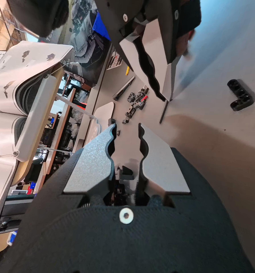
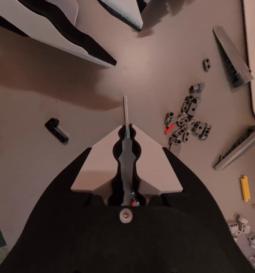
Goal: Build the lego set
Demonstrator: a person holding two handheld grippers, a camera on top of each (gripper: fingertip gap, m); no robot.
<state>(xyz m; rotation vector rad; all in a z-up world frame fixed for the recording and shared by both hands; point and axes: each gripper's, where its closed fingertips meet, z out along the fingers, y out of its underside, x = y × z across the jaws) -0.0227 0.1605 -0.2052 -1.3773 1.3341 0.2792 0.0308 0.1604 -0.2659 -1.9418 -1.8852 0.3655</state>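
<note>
Your right gripper point(image 2: 126, 125) is closed on a thin grey axle point(image 2: 125, 109), which sticks out past the fingertips in the middle of the frame; your left gripper point(image 1: 127, 125) stands partly open and holds nothing, above the bare table point(image 1: 197, 147); a black L-shaped piece point(image 2: 56, 130) lies at the left, a heap of grey connectors point(image 2: 187, 118) at the right; I judge the axle is carried, and the next move would need a steady hold

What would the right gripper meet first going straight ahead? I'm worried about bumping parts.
Probably only bare table: the right gripper, shut on a grey axle, points between the black L-beam and grey pile. Depth is unclear.
</note>
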